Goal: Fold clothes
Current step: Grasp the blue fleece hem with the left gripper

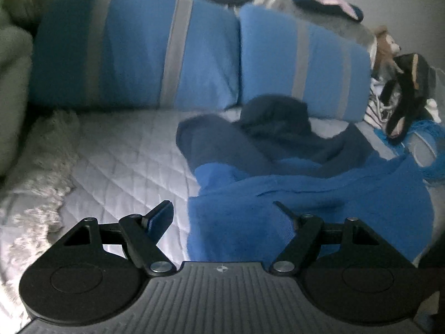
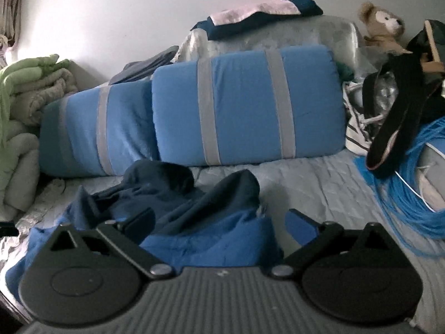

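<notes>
Left wrist view: the left gripper (image 1: 222,217), lower centre, has its jaws spread apart, holding nothing. A crumpled two-tone blue garment (image 1: 306,194) lies centre-right on the pale quilted bed (image 1: 125,161).

Right wrist view: the right gripper (image 2: 219,222) stands apart too, the garment (image 2: 194,222) bunched between and beyond its fingers, below two blue grey-striped pillows (image 2: 244,105).

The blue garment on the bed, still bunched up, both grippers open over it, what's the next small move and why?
Probably bring the left gripper and right gripper down onto the near edge of the blue garment and pinch it. It lies crumpled on the quilt, dark part heaped, and both jaws stand open, empty.
</notes>
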The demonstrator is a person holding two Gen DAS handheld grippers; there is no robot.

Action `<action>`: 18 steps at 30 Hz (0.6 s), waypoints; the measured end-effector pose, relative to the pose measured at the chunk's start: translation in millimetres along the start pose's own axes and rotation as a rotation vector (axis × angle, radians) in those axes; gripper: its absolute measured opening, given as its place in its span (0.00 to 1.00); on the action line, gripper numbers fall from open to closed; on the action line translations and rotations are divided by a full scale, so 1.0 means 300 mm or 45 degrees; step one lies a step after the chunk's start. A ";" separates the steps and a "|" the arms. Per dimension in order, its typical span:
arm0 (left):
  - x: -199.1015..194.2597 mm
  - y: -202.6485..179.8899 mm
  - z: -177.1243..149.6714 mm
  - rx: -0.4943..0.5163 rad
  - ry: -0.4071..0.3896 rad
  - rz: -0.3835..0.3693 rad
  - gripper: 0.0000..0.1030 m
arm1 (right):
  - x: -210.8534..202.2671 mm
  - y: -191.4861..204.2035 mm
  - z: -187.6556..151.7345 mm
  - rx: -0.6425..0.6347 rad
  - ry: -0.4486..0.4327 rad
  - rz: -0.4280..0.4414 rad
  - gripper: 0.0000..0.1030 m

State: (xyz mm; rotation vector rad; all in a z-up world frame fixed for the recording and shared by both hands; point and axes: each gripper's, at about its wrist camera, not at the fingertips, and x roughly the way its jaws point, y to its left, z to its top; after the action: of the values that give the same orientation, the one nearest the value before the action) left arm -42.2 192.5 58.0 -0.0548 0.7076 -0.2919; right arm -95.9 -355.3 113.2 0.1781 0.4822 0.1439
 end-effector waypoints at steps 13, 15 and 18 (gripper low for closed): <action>0.149 0.134 -0.050 -0.132 0.042 -0.412 0.72 | 0.254 -0.220 0.054 0.170 -0.046 -0.038 1.00; 0.159 0.111 -0.048 -0.081 0.049 -0.408 0.72 | 0.268 -0.230 0.068 0.159 -0.054 -0.033 1.00; 0.166 0.120 -0.049 -0.080 0.034 -0.414 0.72 | 0.303 -0.253 0.064 0.164 -0.016 -0.009 1.00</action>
State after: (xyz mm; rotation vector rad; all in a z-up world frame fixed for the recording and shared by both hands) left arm -6.9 213.7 10.0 -0.2274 0.7339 -0.5826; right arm -0.1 -415.6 73.8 0.3034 0.4796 0.1046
